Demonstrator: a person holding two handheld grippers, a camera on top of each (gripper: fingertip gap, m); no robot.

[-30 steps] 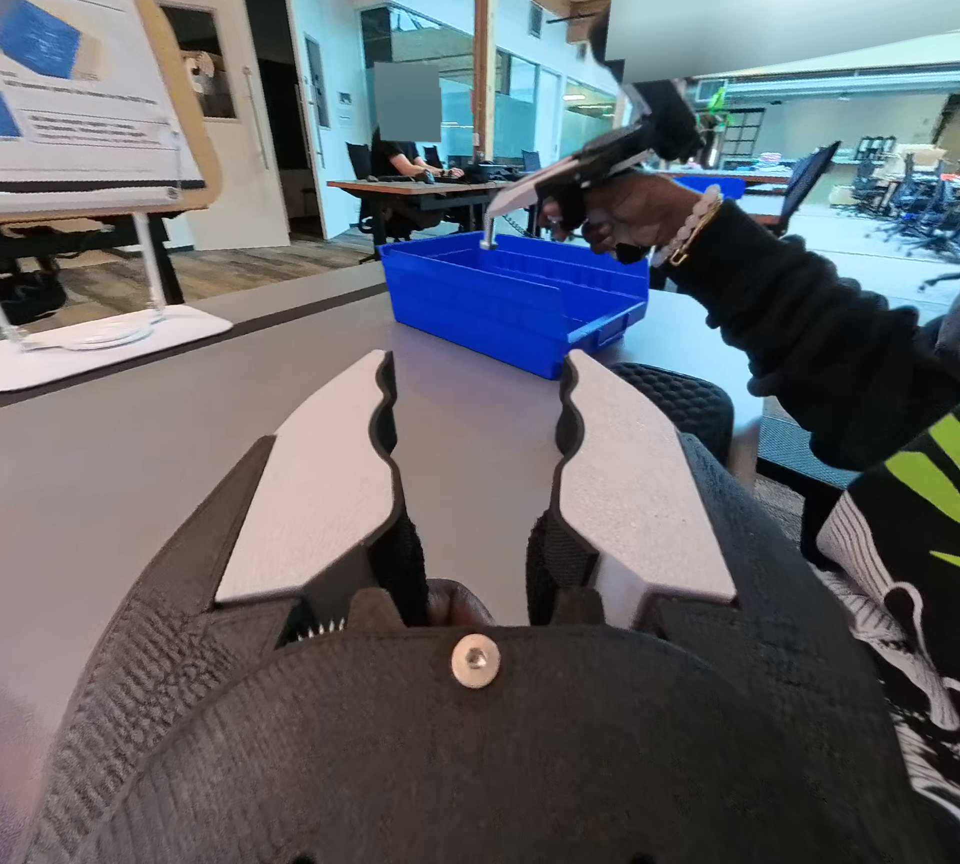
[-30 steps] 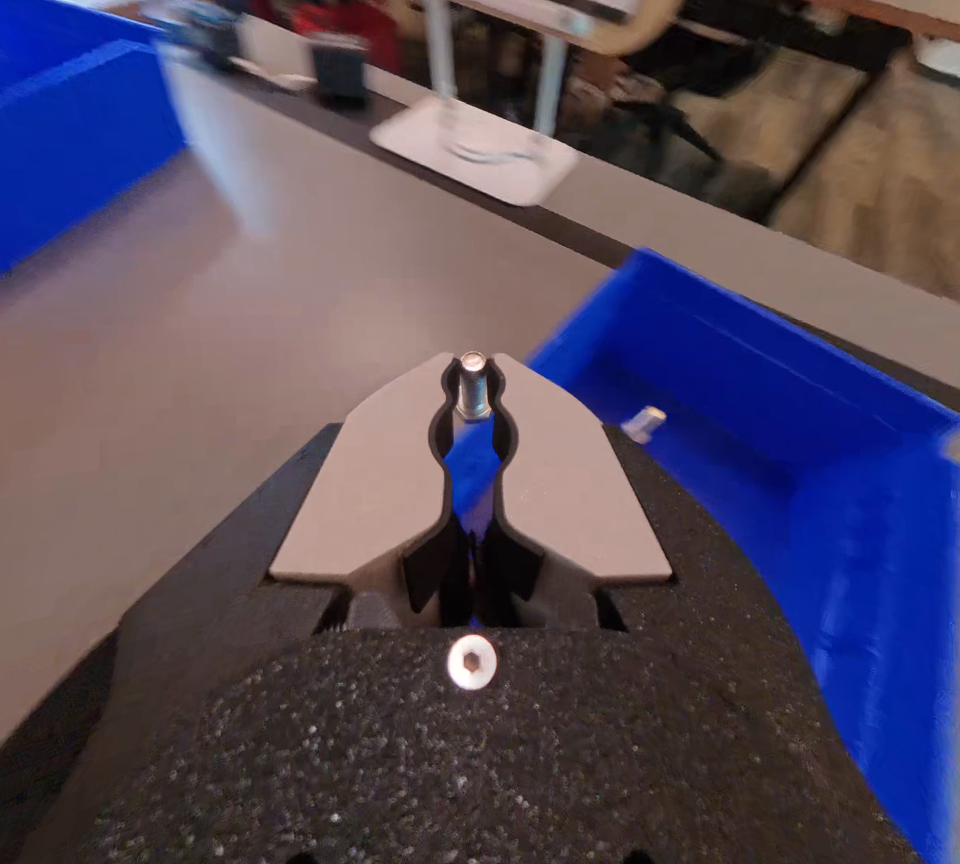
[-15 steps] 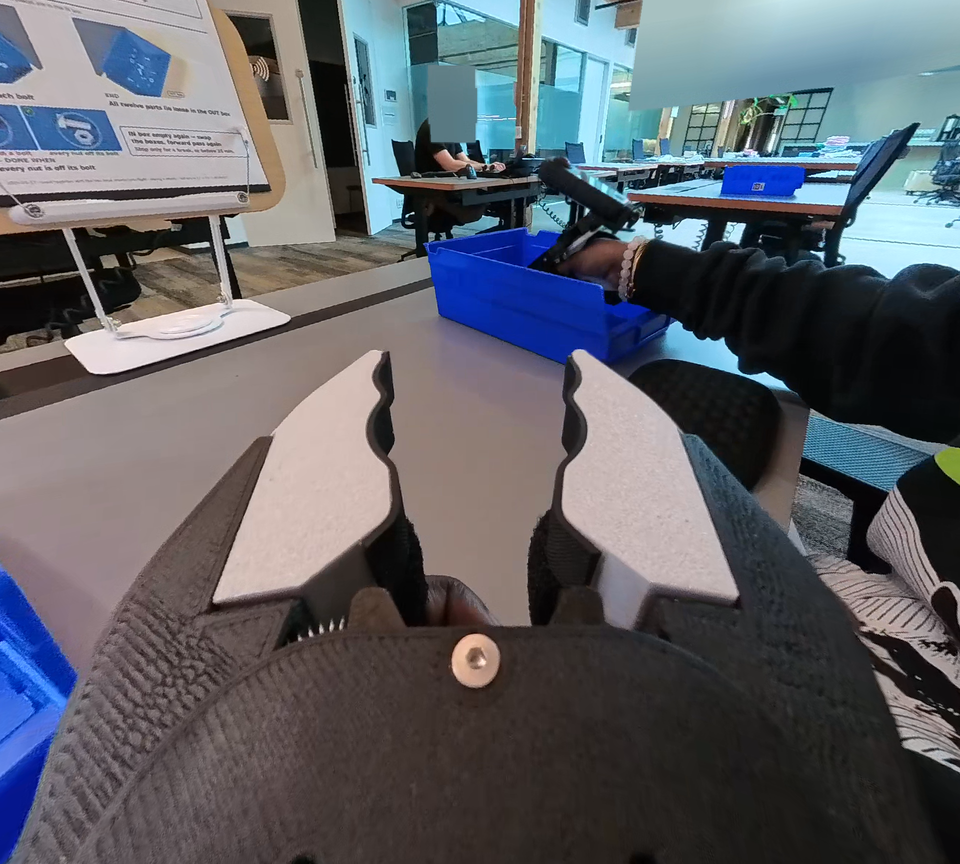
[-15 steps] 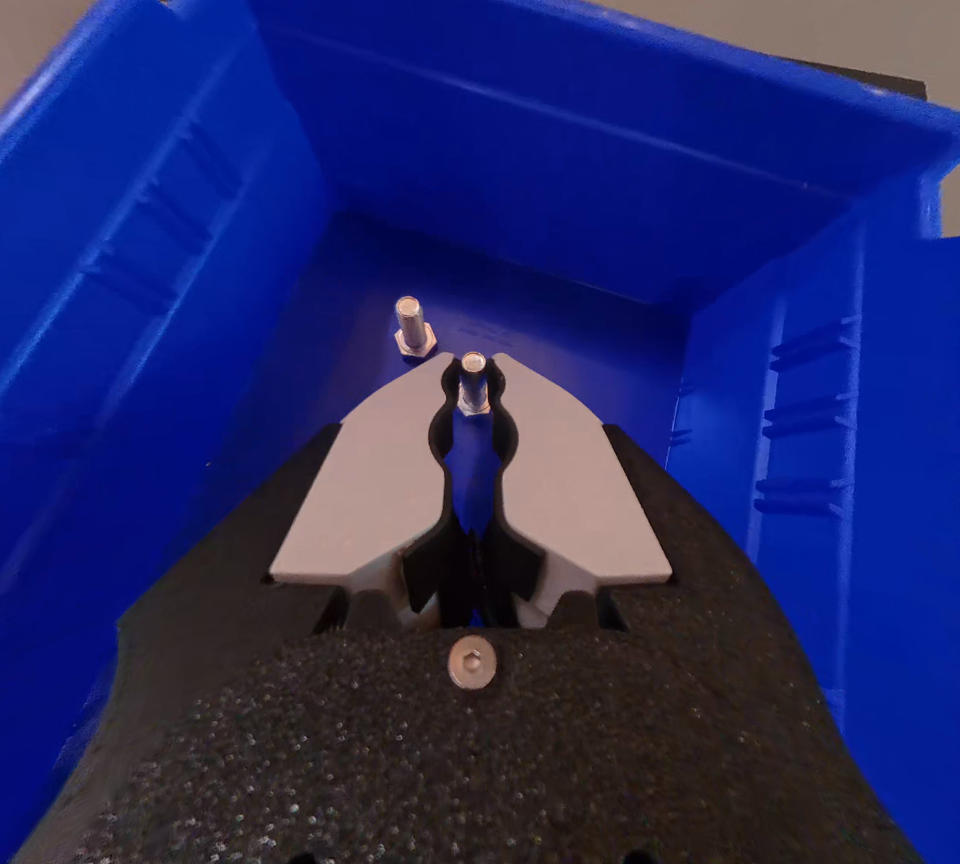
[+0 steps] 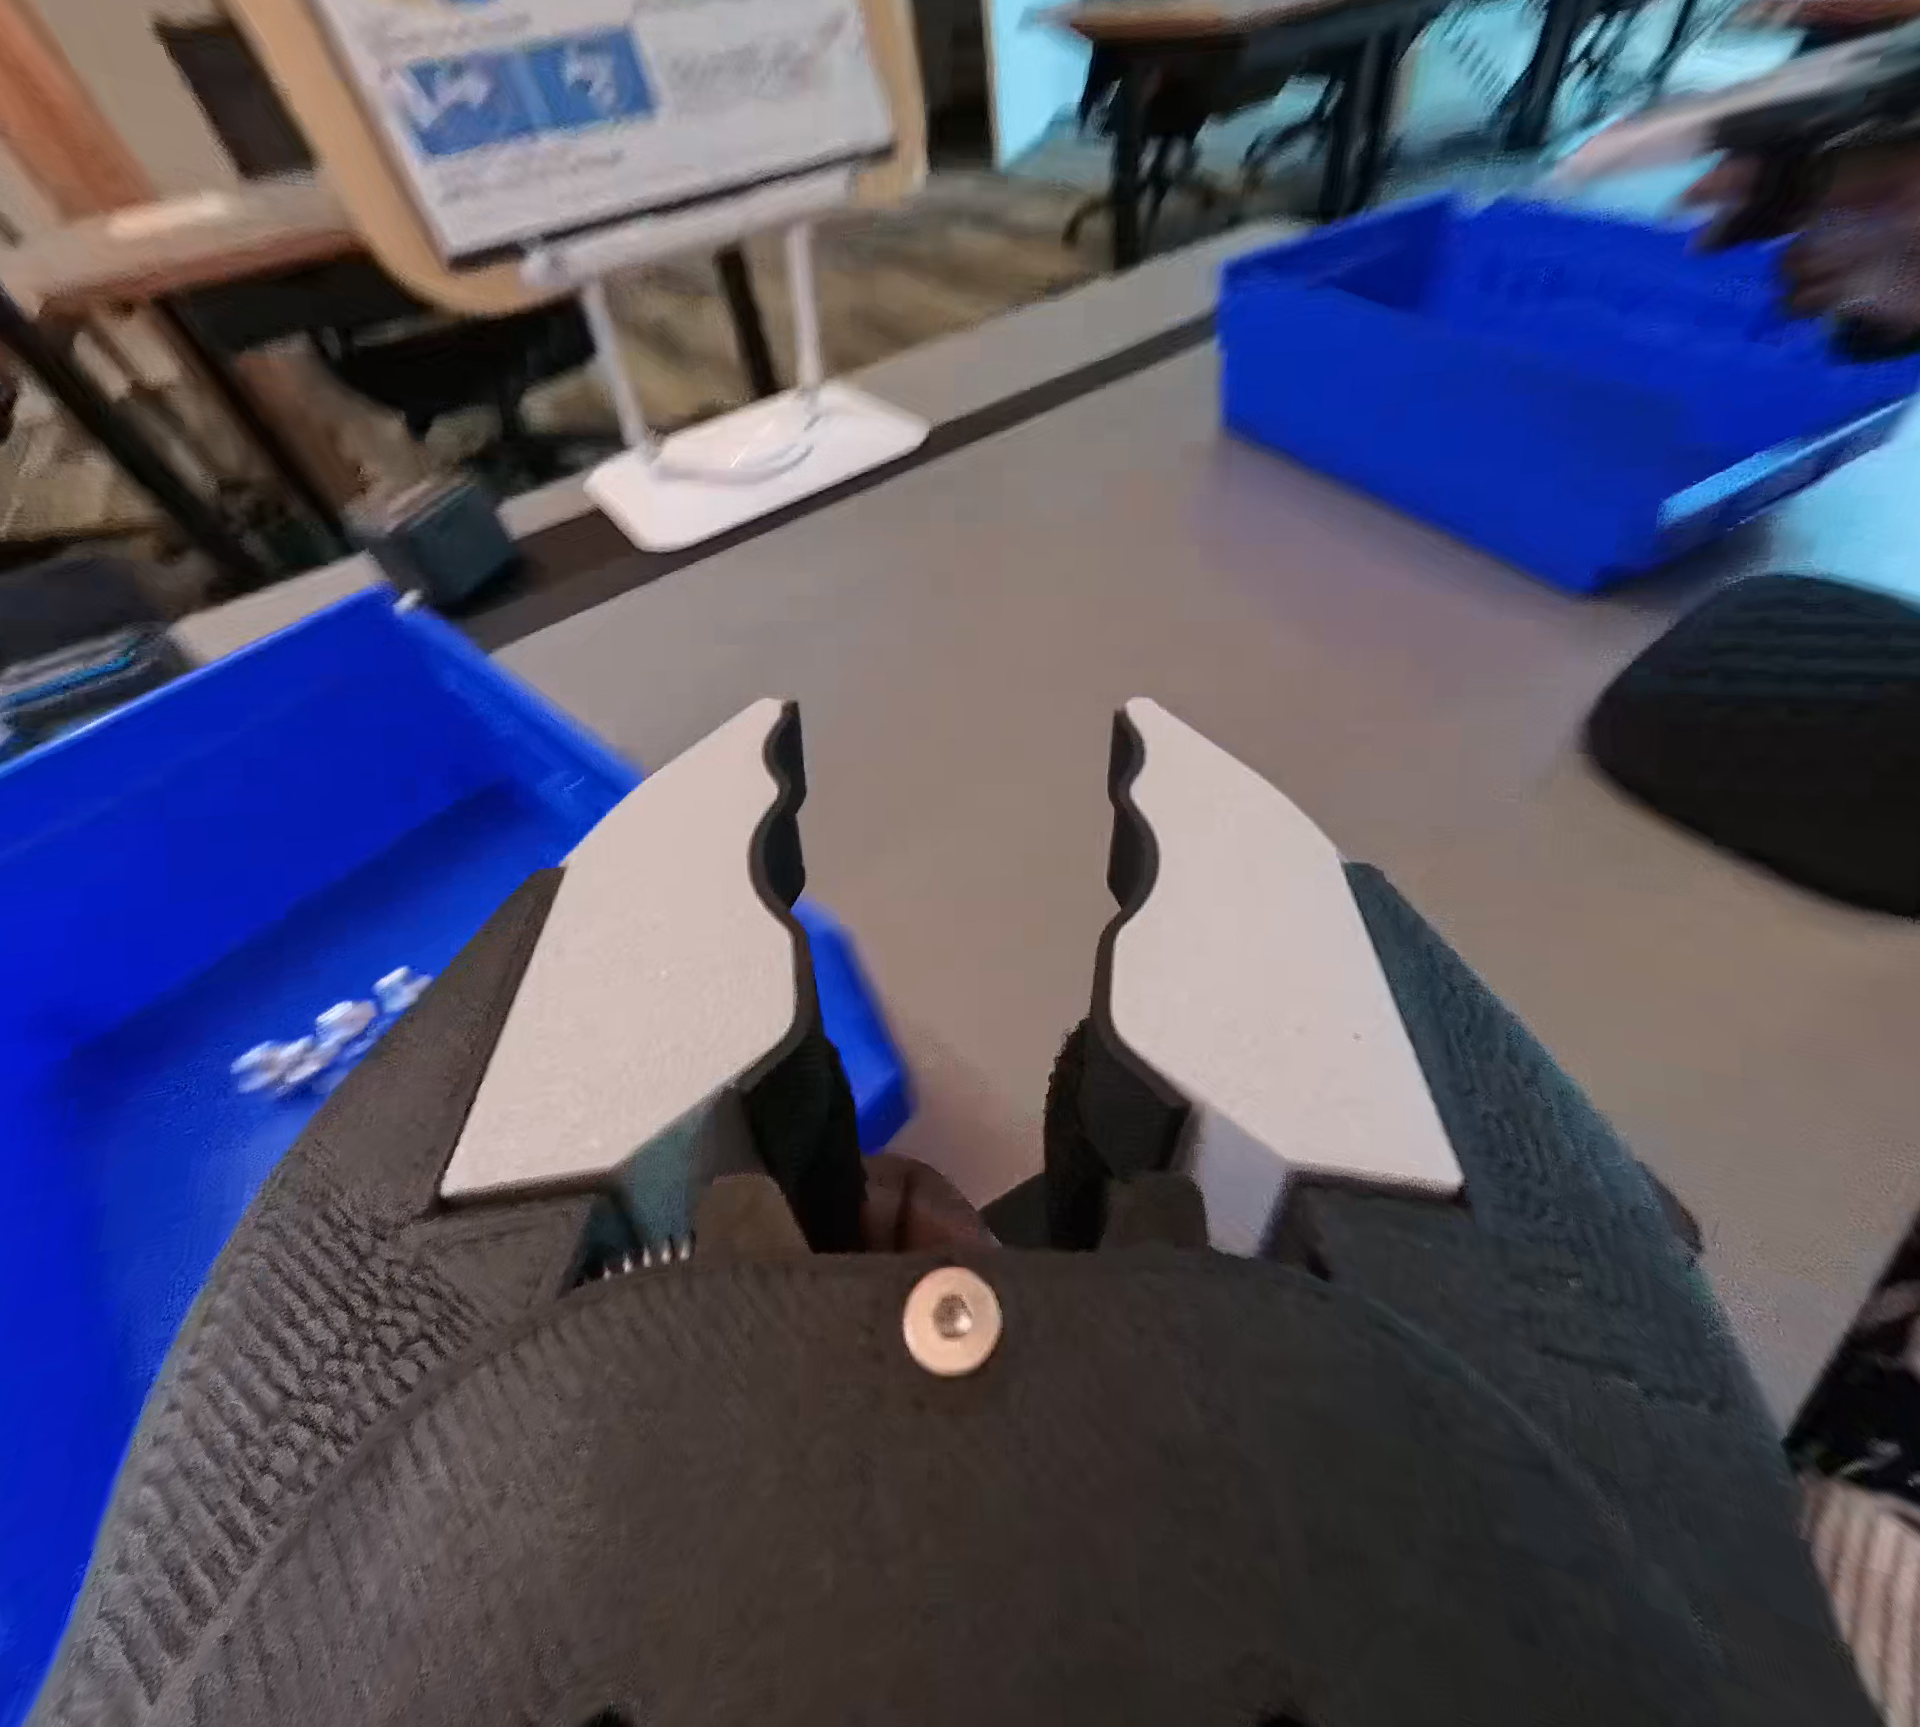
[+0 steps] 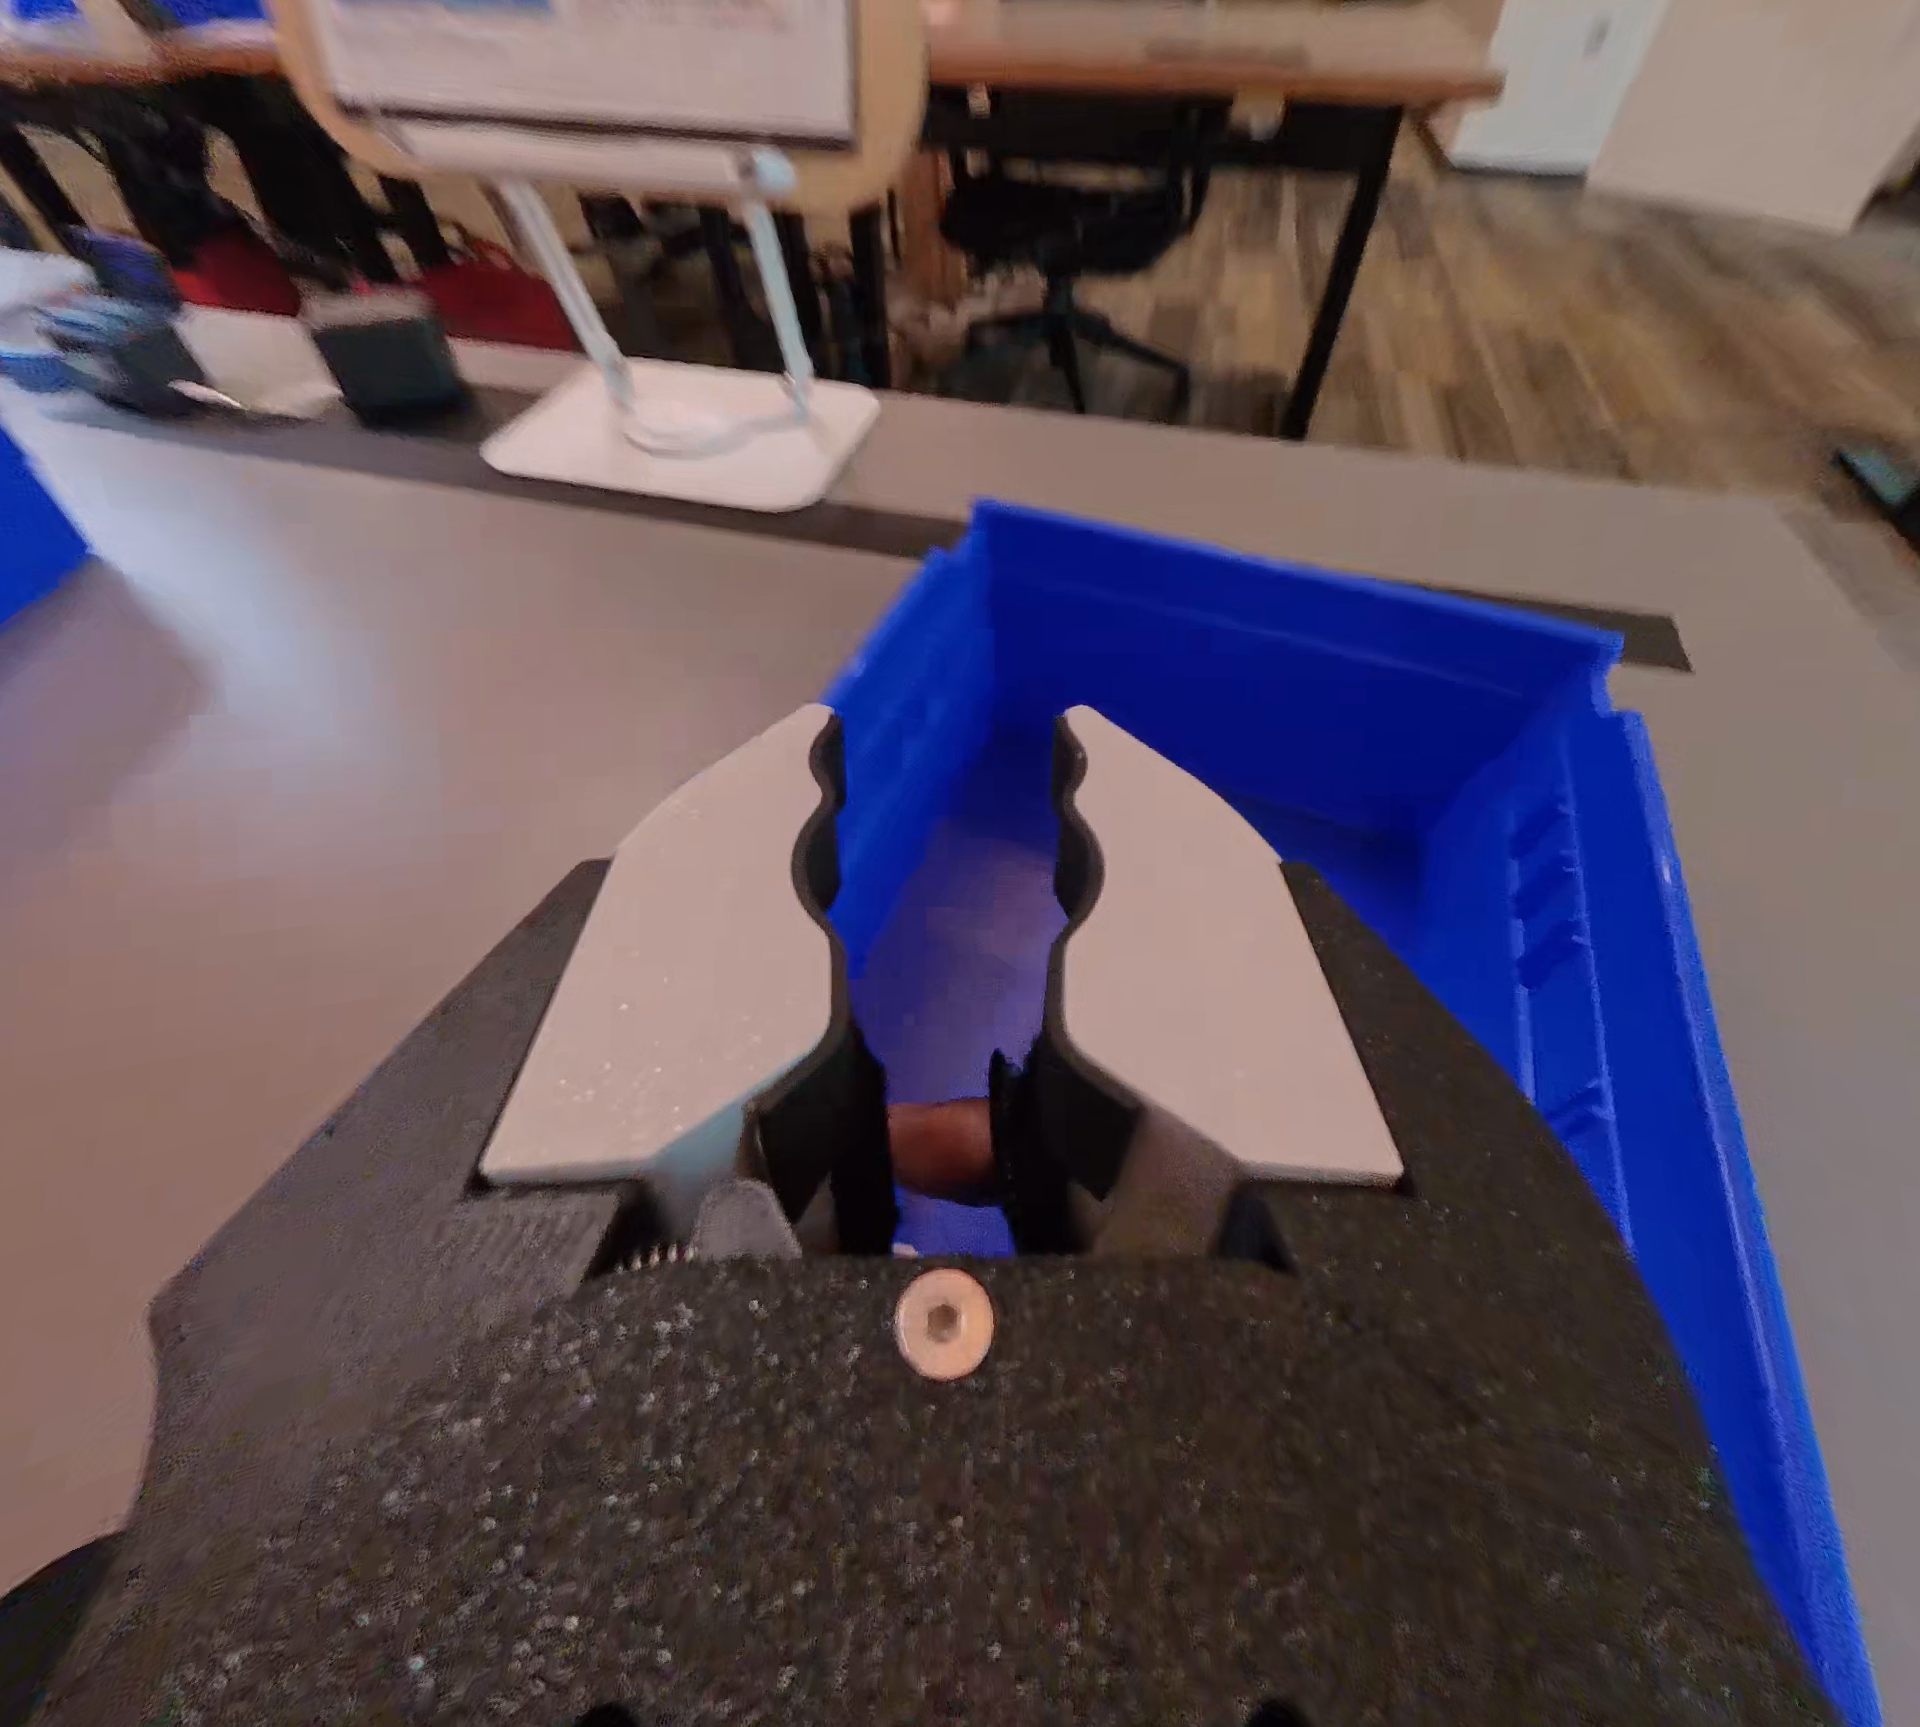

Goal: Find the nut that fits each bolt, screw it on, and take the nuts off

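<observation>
My left gripper [image 5: 956, 721] is open with nothing between its fingers, above the grey table [image 5: 1039, 638] at the right edge of a blue bin [image 5: 156, 846]. Several small silver nuts [image 5: 322, 1049] lie on that bin's floor. My right gripper [image 6: 948, 727] is open with nothing between its fingers, above the near left part of a second blue bin [image 6: 1351, 669]; that bin also shows in the left wrist view [image 5: 1507, 389]. The bolts in that bin are hidden behind my gripper.
A sign board on a white stand [image 5: 748, 451] [image 6: 686, 441] stands at the table's far edge. A small dark box [image 6: 384, 358] sits left of it. A black chair back [image 5: 1766, 742] is at the right. A blurred hand [image 5: 1849, 254] is at the far bin. My right fingertips sit around 45 cm from my left ones.
My right gripper let go of the bolt inside the blue bin, opened and drew back and up. My left gripper swung left toward the bin with the nuts and narrowed slightly.
</observation>
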